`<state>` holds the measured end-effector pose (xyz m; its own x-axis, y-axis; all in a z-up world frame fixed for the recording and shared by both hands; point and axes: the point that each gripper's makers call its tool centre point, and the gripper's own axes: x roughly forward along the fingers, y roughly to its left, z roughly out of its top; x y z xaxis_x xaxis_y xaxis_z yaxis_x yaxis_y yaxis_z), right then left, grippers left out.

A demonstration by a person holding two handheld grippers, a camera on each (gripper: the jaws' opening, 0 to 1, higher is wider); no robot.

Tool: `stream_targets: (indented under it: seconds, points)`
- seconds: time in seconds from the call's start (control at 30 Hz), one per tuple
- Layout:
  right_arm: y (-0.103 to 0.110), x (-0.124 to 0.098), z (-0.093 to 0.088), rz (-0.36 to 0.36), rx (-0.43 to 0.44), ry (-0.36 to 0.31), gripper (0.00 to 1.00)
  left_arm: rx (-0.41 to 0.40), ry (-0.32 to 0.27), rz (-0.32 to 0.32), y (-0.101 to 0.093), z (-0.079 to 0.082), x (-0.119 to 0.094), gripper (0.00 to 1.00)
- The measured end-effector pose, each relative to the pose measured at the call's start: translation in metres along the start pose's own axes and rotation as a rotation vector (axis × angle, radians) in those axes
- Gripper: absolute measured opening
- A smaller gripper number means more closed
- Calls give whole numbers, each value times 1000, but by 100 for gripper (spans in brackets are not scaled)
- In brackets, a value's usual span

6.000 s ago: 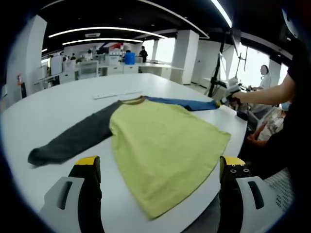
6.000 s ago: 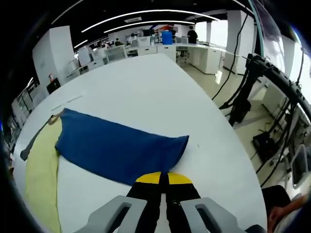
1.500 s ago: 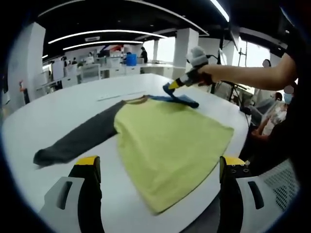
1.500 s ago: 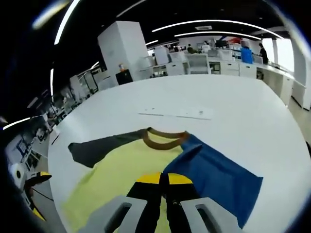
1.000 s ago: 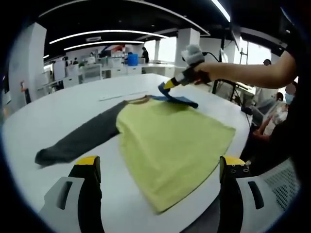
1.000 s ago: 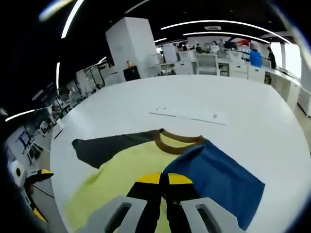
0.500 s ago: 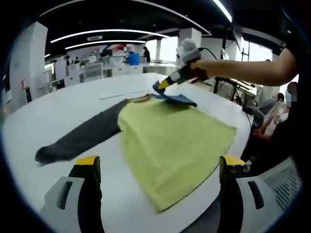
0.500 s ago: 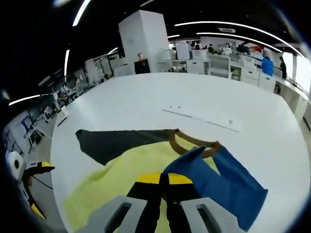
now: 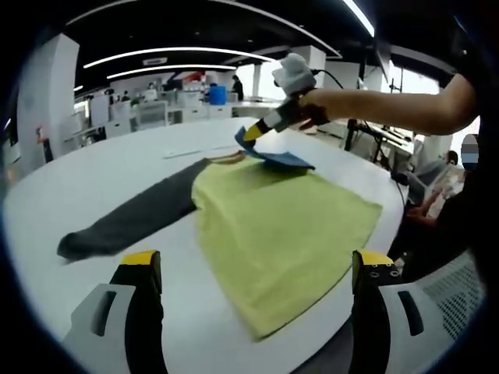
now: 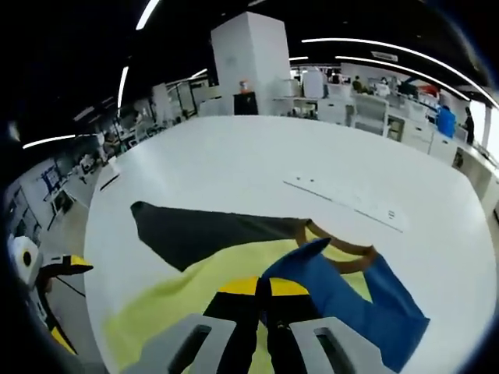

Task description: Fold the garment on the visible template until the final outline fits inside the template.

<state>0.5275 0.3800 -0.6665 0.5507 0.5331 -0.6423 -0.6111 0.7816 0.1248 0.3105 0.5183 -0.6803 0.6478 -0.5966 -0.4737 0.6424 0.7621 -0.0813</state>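
Yellow-green knit shirt [image 9: 281, 234] with dark grey left sleeve [image 9: 129, 222], blue right sleeve [image 9: 282, 159] and brown neck band [image 10: 343, 245] lying flat on round white table [image 9: 93, 167]; body near table edge. Grey sleeve stretched out straight away from body. Blue sleeve lifted at cuff and folded inward over upper chest, near neck band.

Right gripper [image 9: 251, 134], yellow-tipped, held by a person's hand [image 9: 308, 109] above collar area, jaws together and clamped on blue sleeve cuff; same pinch seen close in right gripper view [image 10: 262, 290], yellow tips closed on blue cloth.

Left gripper [image 9: 253, 269] low at near table edge, jaws wide apart, nothing between them, shirt hem just ahead.

Thin pale strip [image 10: 351, 201] flat on table beyond collar. Office desks, white pillar [image 10: 249, 66] in background.
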Motion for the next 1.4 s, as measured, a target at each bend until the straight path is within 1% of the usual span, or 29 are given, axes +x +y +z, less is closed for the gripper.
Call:
stream_targets:
  seconds: [0.2,0.3,0.57,0.7,0.87,1.0,1.1,1.2,1.3,1.33,1.4]
  points:
    - [10,10,5,17,-15,5,0,4,2,1,1,-1,1,99]
    - [19,15,9,38,-32,1,0,4,-1,4,2,0,1,99]
    - [36,22,22,68,-77,-10,0,-5,1,12,4,-3,-1,99]
    - [41,24,23,79,-83,-8,0,-7,3,17,6,-4,-1,99]
    - [52,30,19,102,-94,-2,0,-8,11,21,7,-6,-1,99]
    - [63,36,14,124,-106,9,0,-11,7,19,7,-6,-1,99]
    - [70,41,7,140,-132,27,0,-9,12,21,8,-7,-1,99]
    - [71,50,-1,143,-131,45,0,-15,12,23,9,-8,-3,99]
    - [73,57,-6,146,-102,55,0,-17,16,27,10,-10,-4,99]
    - [75,59,-9,157,-63,64,0,-20,16,28,10,-10,-4,99]
    - [77,63,-10,165,-35,57,0,-18,18,30,11,-10,-4,99]
